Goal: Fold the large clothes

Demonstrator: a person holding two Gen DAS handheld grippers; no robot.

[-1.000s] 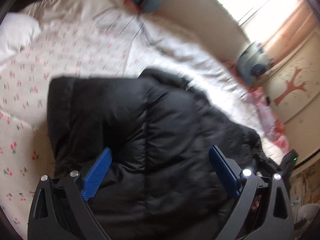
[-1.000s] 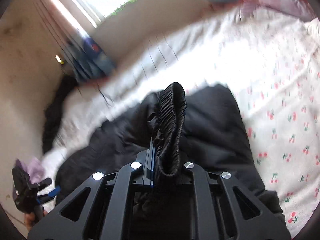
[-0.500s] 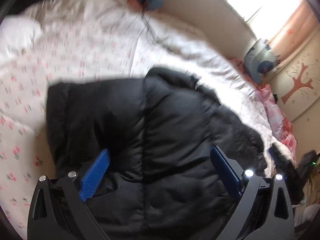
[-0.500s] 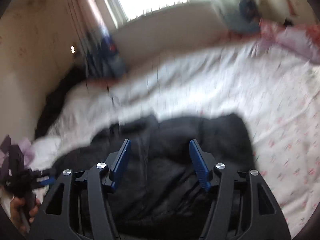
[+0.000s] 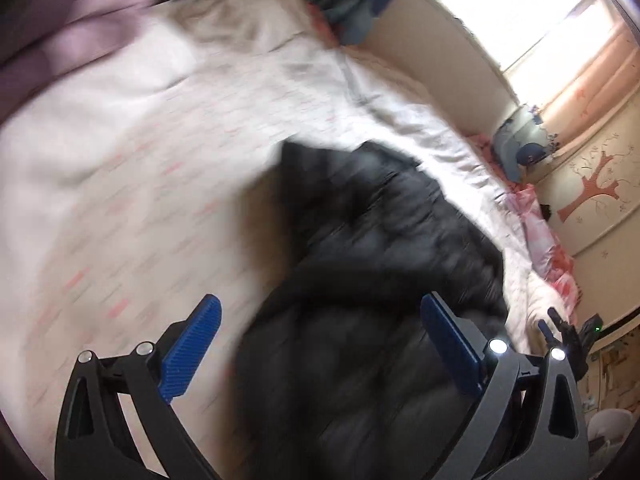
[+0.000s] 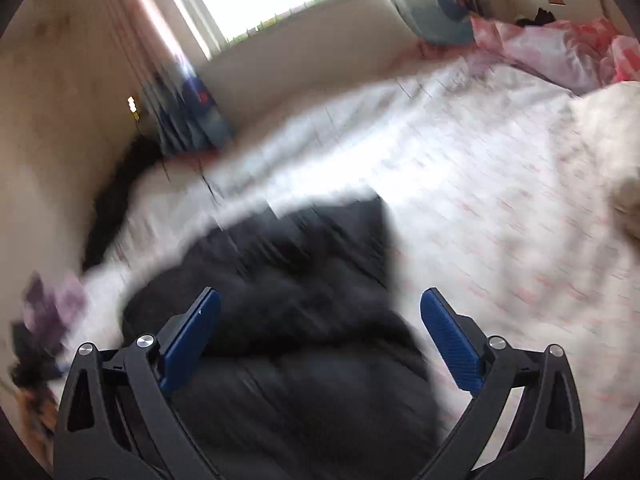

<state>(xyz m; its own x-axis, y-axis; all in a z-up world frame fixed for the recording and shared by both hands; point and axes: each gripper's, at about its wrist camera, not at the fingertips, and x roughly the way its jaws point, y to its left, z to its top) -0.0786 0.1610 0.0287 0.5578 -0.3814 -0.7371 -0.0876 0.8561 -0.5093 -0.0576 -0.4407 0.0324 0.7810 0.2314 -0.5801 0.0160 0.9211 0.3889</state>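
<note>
A black puffer jacket (image 5: pixel 384 264) lies folded on the bed, blurred by motion in both views. My left gripper (image 5: pixel 320 320) hangs above its near left edge, wide open with nothing between the blue pads. The same jacket (image 6: pixel 288 320) fills the lower middle of the right wrist view. My right gripper (image 6: pixel 320 316) stands above it with its jaws opening wide; the jacket lies below them and nothing is gripped. At the right edge of the left wrist view the right gripper (image 5: pixel 568 336) shows small and dark.
The bed sheet (image 5: pixel 120 184) is white with small red cherries. Pink bedding (image 6: pixel 560 48) and a blue-grey cushion (image 6: pixel 432 8) lie by the window. Purple cloth (image 5: pixel 68 36) sits at the far left. A dark garment (image 6: pixel 116 200) hangs at the bed's left side.
My right gripper has let go of the jacket's ribbed cuff and opened wide, pulling back and up. My left gripper, open throughout, has swung left, so the jacket now sits right of centre.
</note>
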